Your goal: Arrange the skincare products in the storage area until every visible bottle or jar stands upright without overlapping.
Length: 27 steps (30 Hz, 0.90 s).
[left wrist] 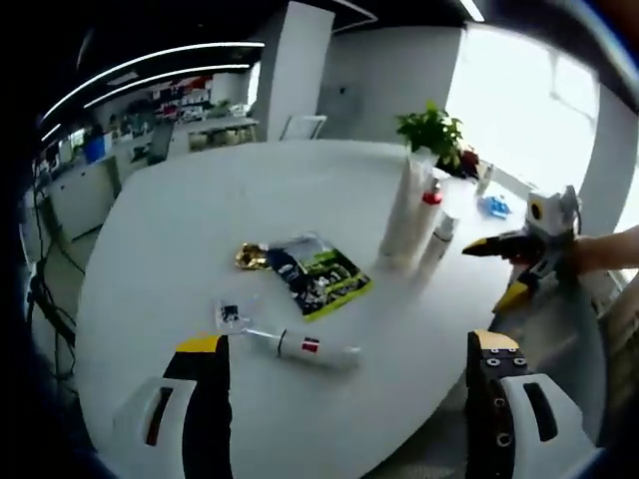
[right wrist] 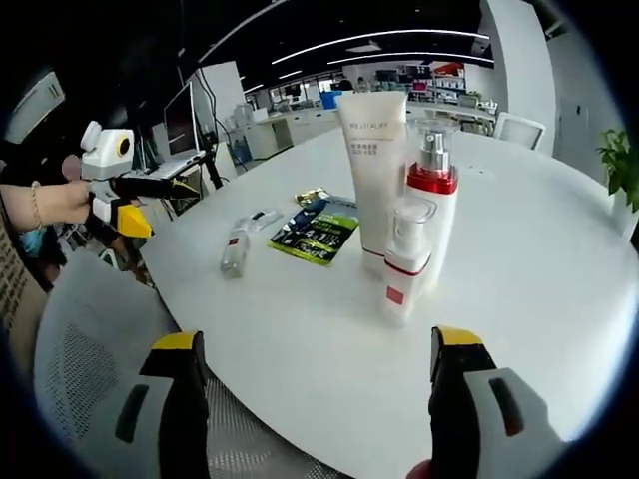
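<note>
Left gripper view: my left gripper (left wrist: 344, 399) jaws wide, empty. One small bottle (left wrist: 305, 347) lies flat on the white table (left wrist: 180, 249), near a green sachet (left wrist: 319, 276). That one's left to stand.

Right gripper view: right gripper (right wrist: 310, 399) wide, empty. Tube (right wrist: 371, 160), pump bottle (right wrist: 434, 200), small pump (right wrist: 404, 259) upright, clustered. Open office behind.

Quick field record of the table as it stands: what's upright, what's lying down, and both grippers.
surface: white table
upright: white tube, red-collared pump bottle, small spray bottle, grouped
lying down: small clear bottle, apart from the group
flat: green-black sachet
left gripper: open, empty
right gripper: open, empty
remaining: stand the lying bottle up
</note>
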### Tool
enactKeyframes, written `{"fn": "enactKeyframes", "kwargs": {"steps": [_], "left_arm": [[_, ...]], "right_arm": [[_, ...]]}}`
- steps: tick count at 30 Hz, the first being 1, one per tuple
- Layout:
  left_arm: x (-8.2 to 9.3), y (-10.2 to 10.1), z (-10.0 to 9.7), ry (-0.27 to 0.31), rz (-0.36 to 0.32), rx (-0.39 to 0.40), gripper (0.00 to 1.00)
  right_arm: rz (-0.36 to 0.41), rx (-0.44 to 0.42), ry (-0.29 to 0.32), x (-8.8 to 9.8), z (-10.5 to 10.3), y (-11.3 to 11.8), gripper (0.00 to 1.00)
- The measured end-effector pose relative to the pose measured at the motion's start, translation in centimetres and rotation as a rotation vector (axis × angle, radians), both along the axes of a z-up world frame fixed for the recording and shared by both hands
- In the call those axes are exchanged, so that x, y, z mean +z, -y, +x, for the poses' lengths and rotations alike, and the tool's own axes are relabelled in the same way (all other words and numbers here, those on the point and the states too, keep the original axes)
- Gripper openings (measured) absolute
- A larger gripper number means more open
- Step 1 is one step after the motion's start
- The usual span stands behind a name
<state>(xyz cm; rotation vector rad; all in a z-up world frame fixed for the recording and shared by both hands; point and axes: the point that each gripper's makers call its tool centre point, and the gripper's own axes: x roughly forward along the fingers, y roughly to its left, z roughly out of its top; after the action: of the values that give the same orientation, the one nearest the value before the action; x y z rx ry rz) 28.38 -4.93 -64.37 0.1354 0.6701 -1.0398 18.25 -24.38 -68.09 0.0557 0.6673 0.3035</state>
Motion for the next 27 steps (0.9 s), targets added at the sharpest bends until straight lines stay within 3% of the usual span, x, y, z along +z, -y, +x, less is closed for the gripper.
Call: {"fn": "enactKeyframes", "kwargs": {"steps": [5,13,27], "left_arm": [[-0.8,-1.4,-0.7,-0.017,0.009,0.041,0.97],[-1.1,-2.0,-1.0,-0.008,-0.002,0.086,0.97],[-1.1,-2.1,-1.3,0.0,-0.004,0.084,0.96]], "right_arm": [[-0.005,0.01,-0.007,-0.1,-0.1,-0.1,0.93],[-0.017,0.019,-0.023,-0.5,-0.2,-0.2,0.93],[-0.031,0.021,-0.048,-0.9,-0.5,-0.2,0.92]]}}
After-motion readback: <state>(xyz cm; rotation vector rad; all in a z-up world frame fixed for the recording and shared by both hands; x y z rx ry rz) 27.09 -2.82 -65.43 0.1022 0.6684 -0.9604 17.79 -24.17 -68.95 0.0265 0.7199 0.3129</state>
